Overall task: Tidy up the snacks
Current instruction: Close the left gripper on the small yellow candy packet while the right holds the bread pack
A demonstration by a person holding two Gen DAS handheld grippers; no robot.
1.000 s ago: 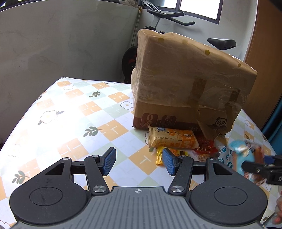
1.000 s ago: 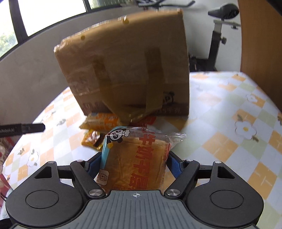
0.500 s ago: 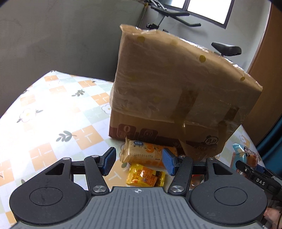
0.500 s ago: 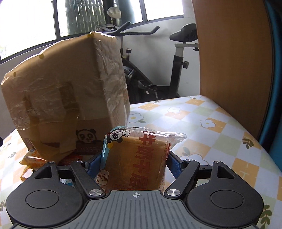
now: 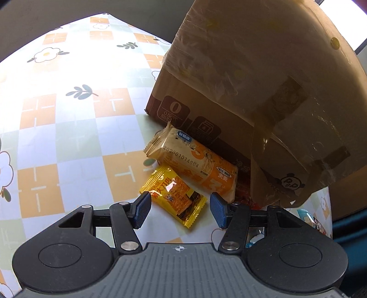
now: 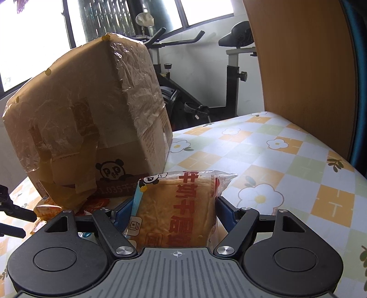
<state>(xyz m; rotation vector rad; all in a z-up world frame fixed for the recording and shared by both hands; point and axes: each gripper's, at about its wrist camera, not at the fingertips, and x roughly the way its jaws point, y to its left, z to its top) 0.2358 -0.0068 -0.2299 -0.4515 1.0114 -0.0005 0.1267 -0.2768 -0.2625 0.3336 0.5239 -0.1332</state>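
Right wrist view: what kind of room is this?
Most likely a room in a home, not a lab or shop: an exercise bike stands by the windows, and a floral-checked tablecloth carries the taped cardboard box of snacks.

Yellow snack packet on orange-checked floral tablecloth.

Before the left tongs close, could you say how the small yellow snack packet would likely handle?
The yellow snack packet looks flat and glossy, so probably light and slippery. Its crimped foil edges suggest it may crinkle and flex rather than stay stiff.
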